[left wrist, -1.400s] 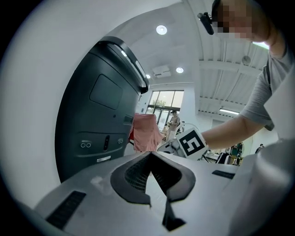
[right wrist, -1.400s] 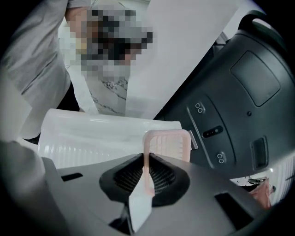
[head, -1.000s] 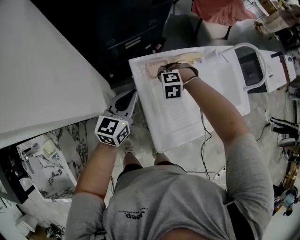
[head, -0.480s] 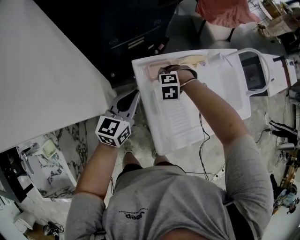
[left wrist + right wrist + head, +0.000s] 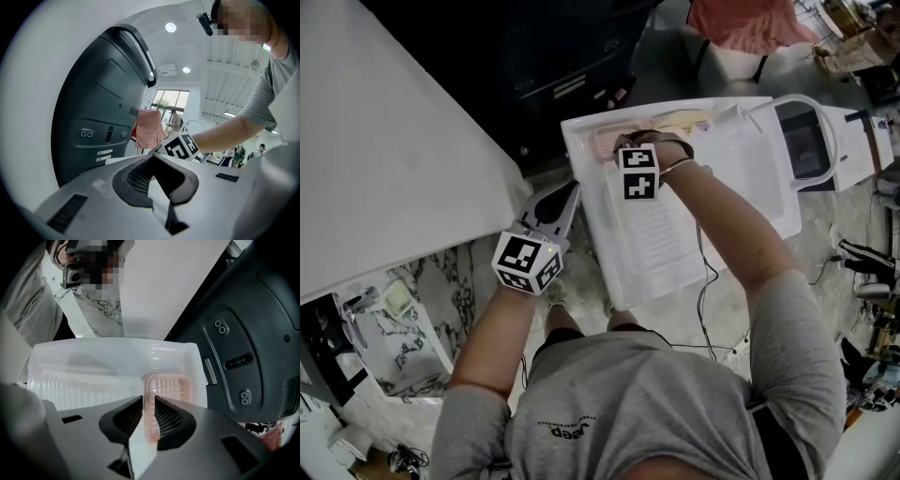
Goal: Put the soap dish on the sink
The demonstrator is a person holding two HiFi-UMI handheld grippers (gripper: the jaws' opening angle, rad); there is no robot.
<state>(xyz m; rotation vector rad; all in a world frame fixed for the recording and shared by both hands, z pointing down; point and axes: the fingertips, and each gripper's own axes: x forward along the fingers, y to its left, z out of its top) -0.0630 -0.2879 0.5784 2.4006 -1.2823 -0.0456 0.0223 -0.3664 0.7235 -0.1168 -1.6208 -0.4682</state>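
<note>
A pink slotted soap dish lies in the far corner of the white plastic sink. In the head view the soap dish shows as a pink patch at the sink's far left corner. My right gripper points steeply down over it. Its jaws are opening, with the dish's near rim in the narrow gap between them, and the pads stand slightly off the rim. In the head view the right gripper is mostly hidden under its marker cube. My left gripper hovers level at the sink's left edge. Seen in its own view, the left gripper is shut and empty.
A dark grey machine housing stands just beyond the sink, close to the dish's corner. A large white panel fills the left. A marble-patterned surface lies lower left. A second white unit with an arched pipe adjoins the sink's right.
The right gripper's marker cube has tipped slightly and edged toward the sink's far edge. The left gripper has kept still.
</note>
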